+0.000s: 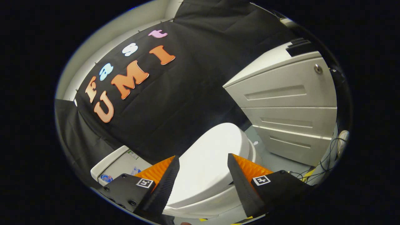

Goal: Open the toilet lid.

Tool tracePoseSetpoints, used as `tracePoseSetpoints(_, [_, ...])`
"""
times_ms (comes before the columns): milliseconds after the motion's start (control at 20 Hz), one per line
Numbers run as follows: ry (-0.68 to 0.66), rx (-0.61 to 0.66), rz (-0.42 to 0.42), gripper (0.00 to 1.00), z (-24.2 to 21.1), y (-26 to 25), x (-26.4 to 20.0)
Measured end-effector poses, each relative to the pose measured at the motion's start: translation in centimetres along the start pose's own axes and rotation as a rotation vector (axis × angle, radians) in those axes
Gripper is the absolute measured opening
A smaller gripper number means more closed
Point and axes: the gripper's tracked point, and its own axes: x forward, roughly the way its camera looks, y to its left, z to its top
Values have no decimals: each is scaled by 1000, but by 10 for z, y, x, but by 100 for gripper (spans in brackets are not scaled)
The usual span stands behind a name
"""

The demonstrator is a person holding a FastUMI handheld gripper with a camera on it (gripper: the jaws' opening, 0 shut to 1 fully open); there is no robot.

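A white toilet stands against the black cloth wall, seen tilted. Its lid [212,159] lies down flat over the seat and bowl [215,203]. The cistern [117,164] sits behind it, beyond the left finger. My gripper [203,159] hovers above the lid with its fingers spread wide apart and nothing between them. The lid's surface shows through the gap between the fingers; they do not touch it.
A white cabinet with three drawers [287,109] and a small lock stands beside the toilet, past the right finger. Grey floor [275,159] lies between toilet and cabinet. Loose cables [315,170] trail on the floor by the cabinet's lower corner.
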Motion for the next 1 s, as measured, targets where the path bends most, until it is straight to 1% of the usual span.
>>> tracePoseSetpoints(150, [-2, 78, -52, 99, -11, -35, 3])
tracePoseSetpoints(300, [90, 142, -90, 99, -41, -62, 2])
tracePoseSetpoints(450, [157, 192, -102, 99, -60, -79, -2])
tracePoseSetpoints(700, [179, 291, -117, 98, -72, -104, 1])
tracePoseSetpoints(750, [184, 306, -116, 95, -74, -107, 2])
tracePoseSetpoints(850, [191, 322, -110, 86, -77, -113, 4])
tracePoseSetpoints(900, [191, 334, -101, 83, -76, -113, 6])
tracePoseSetpoints(950, [191, 347, -91, 76, -76, -113, 9])
tracePoseSetpoints(1000, [195, 361, -89, 74, -79, -113, 13])
